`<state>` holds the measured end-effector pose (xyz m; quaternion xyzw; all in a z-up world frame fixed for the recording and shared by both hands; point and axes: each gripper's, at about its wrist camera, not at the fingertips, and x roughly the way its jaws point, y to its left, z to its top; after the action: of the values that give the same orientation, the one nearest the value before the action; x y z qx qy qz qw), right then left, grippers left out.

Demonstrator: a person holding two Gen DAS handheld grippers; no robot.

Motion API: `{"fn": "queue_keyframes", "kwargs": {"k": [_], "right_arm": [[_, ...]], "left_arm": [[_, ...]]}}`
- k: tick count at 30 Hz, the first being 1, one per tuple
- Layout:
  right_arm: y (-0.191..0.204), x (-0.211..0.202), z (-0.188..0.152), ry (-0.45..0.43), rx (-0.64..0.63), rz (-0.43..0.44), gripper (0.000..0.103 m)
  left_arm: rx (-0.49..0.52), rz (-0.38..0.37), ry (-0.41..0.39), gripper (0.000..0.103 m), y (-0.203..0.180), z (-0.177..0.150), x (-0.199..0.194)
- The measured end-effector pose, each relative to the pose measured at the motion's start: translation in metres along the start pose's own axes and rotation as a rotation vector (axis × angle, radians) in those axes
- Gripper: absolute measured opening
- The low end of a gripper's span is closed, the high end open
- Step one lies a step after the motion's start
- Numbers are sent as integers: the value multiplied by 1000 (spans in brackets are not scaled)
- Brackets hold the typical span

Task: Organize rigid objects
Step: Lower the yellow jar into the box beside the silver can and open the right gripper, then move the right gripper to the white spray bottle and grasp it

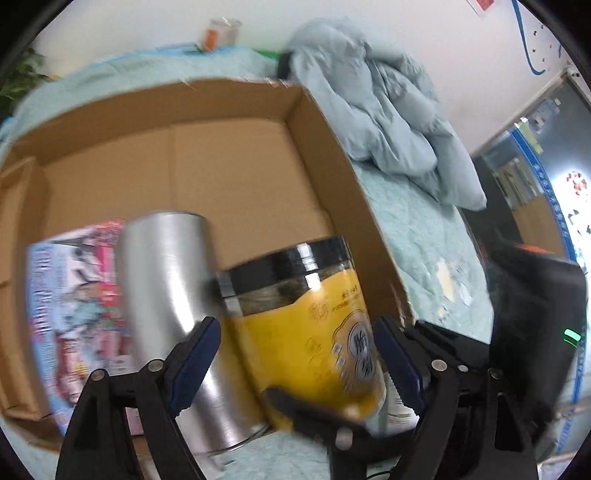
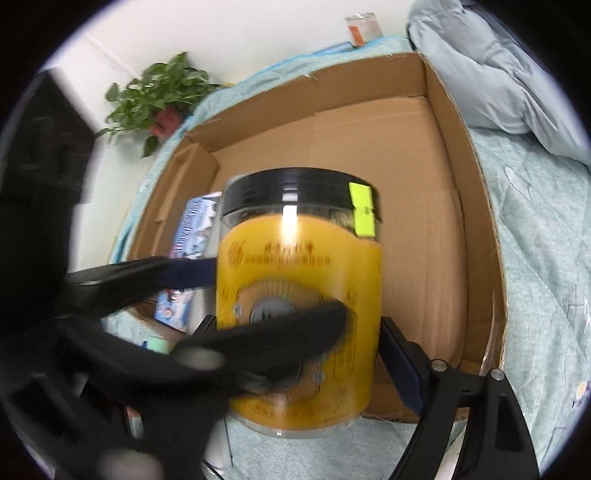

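Observation:
A clear jar with a yellow label and black lid [image 1: 306, 325] [image 2: 299, 295] is held between both grippers at the near open side of a cardboard box [image 1: 229, 166] [image 2: 424, 192]. My left gripper [image 1: 295, 369] has its blue pads on either side of the jar. My right gripper [image 2: 299, 354] also closes on the jar; the left gripper's fingers [image 2: 258, 343] cross in front of it. A steel cup [image 1: 173, 302] stands left of the jar. A colourful book [image 1: 74, 317] [image 2: 192, 236] lies in the box's left part.
The box sits on a bed with a light teal sheet [image 1: 421, 229] [image 2: 535, 258]. A crumpled pale blue duvet [image 1: 373, 96] [image 2: 491, 74] lies right of the box. A potted plant [image 2: 159, 96] stands at the far left. A white container [image 1: 221, 33] stands at the wall.

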<state>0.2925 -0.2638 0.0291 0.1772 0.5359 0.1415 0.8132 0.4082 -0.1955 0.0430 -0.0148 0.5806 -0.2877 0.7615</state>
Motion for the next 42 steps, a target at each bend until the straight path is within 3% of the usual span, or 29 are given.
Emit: {"fn": "queue_keyframes", "kwargs": {"k": [7, 10, 13, 16, 18, 21, 23, 25, 27, 29, 31, 33, 36, 42], "right_arm": [[0, 8, 0, -16, 10, -66, 86], [9, 8, -4, -27, -22, -148, 88], [24, -16, -11, -92, -72, -158, 90], [45, -60, -29, -243, -150, -197, 99], [47, -86, -50, -338, -165, -218, 103], [27, -103, -91, -407, -126, -270, 103], [-2, -98, -118, -372, -52, -324, 103], [-30, -81, -139, -285, 35, -322, 99], [-50, -64, -153, -211, 94, -335, 86], [-72, -47, -162, -147, 146, -375, 66], [-84, -39, -165, -116, 186, -335, 46], [-77, -39, -171, -134, 147, -348, 46], [-52, -36, -193, -96, 13, -347, 45], [-16, -38, -252, -57, -168, -415, 44]], "left_arm": [[-34, 2, -77, 84, 27, -24, -37], [-21, 23, -174, 84, 38, -44, -63], [-8, 132, -345, 86, 45, -75, -103], [6, 233, -483, 103, 49, -110, -144], [13, 331, -571, 103, 50, -138, -168], [32, 375, -589, 103, 55, -173, -189], [4, 392, -575, 103, 65, -198, -197], [-19, 377, -557, 103, 76, -220, -203], [-58, 352, -524, 103, 89, -239, -206], [-80, 334, -503, 103, 95, -254, -209], [-77, 306, -477, 103, 95, -268, -209], [-61, 260, -449, 103, 90, -282, -208], [-60, 161, -406, 103, 80, -299, -200], [8, -161, -212, 103, 40, -324, -146]]}}
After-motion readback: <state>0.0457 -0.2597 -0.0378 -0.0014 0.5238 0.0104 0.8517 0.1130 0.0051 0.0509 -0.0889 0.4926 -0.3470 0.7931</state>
